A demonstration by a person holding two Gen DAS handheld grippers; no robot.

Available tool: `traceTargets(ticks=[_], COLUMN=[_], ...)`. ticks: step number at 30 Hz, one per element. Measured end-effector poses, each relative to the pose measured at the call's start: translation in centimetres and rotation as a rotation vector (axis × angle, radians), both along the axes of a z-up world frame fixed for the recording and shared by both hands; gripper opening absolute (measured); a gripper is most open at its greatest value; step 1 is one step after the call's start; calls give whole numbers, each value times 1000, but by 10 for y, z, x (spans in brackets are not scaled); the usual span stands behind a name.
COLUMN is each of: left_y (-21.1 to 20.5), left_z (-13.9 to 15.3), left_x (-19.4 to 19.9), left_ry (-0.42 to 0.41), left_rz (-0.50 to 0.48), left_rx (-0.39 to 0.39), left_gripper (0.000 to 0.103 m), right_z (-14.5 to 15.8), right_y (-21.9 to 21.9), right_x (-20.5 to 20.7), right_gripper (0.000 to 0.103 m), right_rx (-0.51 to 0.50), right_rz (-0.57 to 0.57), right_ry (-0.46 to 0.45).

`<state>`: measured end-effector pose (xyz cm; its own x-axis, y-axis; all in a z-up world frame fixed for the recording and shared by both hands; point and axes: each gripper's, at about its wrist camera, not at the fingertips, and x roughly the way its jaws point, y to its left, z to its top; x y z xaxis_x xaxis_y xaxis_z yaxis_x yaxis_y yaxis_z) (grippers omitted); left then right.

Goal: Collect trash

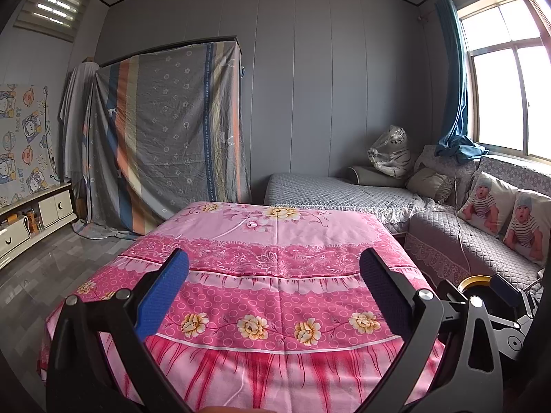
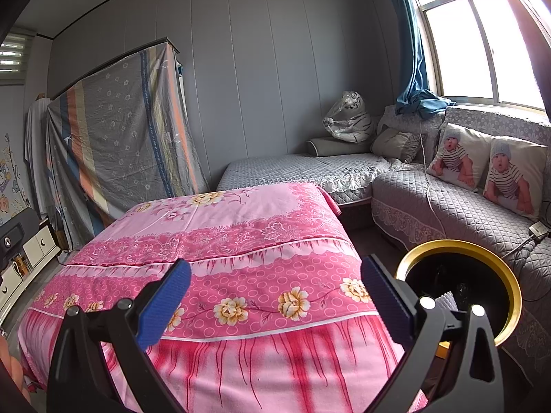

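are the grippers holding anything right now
Nothing is held. The left gripper and the right gripper both stand open over the pink floral cloth, with nothing between their blue pads.

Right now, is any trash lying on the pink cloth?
No, the pink floral cloth lies bare between the open right gripper fingers.

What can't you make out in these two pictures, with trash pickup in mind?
- Bin contents: in the right wrist view the gold-rimmed bin is dark inside, and the right hand-held gripper covers its near side. A pale scrap shows, kind unclear.
- Same bin in the left wrist view: only a sliver of rim shows behind gripper hardware.
- Floor beyond the pink cloth: hidden by the cloth.
- Shelf items at the left edge: too small.
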<state>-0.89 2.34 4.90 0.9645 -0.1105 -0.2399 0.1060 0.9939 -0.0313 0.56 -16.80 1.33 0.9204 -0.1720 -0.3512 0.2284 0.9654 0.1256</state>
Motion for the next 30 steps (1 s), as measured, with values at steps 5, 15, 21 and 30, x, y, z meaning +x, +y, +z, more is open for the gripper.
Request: traceTargets(ticks=[5,15,21,30], left_y=[-1,-1,-1,-1], left_z=[0,0,0,0], left_x=[0,1,1,1], left_ry=[0,-3,-3,-1], left_rz=[-2,-4,-4,-5], left_rx=[2,4,4,3], left_gripper=[95,95,95,95], right_z=[0,-1,-1,-2], right_y=[0,0,0,1], right_x=[0,1,1,1], right_gripper=[95,95,95,95], right_rx=[0,3,3,4], right_rz=[1,1,0,1], right_ry=[3,8,8,11])
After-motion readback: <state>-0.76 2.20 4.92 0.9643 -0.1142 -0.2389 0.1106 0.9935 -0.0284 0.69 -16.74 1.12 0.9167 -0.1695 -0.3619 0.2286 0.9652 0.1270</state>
